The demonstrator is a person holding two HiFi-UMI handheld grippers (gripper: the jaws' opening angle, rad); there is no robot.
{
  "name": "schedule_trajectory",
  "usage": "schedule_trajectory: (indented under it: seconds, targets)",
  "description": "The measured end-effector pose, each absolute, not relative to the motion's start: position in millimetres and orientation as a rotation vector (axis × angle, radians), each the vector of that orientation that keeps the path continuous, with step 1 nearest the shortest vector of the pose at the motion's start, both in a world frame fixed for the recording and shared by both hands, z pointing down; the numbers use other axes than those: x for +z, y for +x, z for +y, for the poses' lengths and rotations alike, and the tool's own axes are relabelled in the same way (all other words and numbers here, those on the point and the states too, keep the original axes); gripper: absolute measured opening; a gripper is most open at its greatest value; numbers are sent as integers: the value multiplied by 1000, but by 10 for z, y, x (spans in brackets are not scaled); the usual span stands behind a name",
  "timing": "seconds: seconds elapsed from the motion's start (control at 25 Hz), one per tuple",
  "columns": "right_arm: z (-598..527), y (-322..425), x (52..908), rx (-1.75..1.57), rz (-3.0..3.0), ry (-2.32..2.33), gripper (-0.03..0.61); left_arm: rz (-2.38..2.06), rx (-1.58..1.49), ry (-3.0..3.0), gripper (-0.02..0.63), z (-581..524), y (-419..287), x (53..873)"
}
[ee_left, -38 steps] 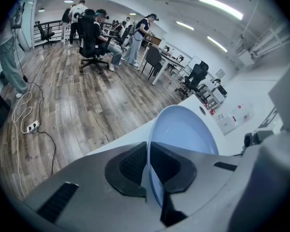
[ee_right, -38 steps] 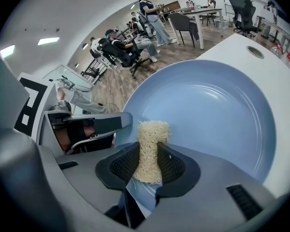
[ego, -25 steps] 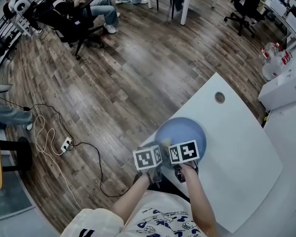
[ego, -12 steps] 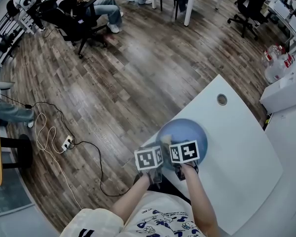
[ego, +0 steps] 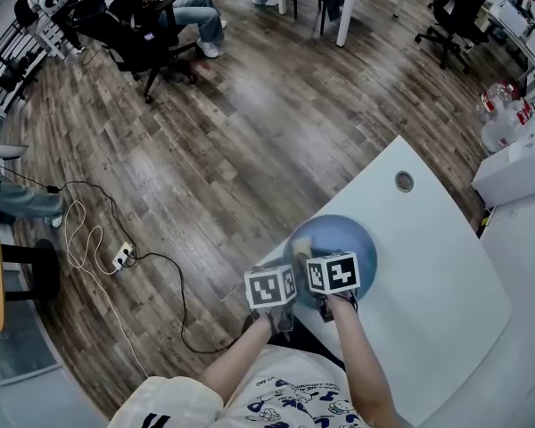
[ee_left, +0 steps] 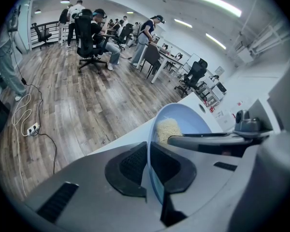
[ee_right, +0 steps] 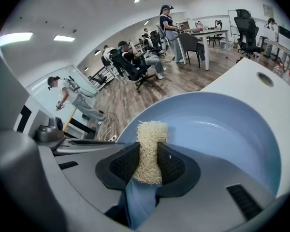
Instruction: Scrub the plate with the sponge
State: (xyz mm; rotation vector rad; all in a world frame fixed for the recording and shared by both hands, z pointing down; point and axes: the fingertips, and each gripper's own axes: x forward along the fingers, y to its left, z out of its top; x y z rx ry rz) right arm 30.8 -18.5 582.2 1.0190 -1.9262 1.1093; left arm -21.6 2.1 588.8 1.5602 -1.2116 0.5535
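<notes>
A blue plate lies near the front left edge of the white table. My left gripper is shut on the plate's near rim; in the left gripper view the plate stands edge-on between the pads of the left gripper. My right gripper is shut on a pale, coarse sponge. In the right gripper view the sponge sticks out past the right gripper and rests on the inside of the plate, close to its left rim.
A round cable hole sits in the table beyond the plate. A white box and bottles stand at the right. Cables and a power strip lie on the wood floor at the left. Seated people and office chairs fill the far room.
The sponge in my right gripper has crept slightly farther along the plate's left side. The left gripper keeps its hold on the rim.
</notes>
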Motion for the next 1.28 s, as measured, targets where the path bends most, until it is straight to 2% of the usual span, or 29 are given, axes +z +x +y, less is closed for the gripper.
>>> schedule_trajectory:
  seconds: [1.28]
  targets:
    - [-625,667,5851,1079,-1913,1226,115,-1212,563,1554,23,27,-191,5892]
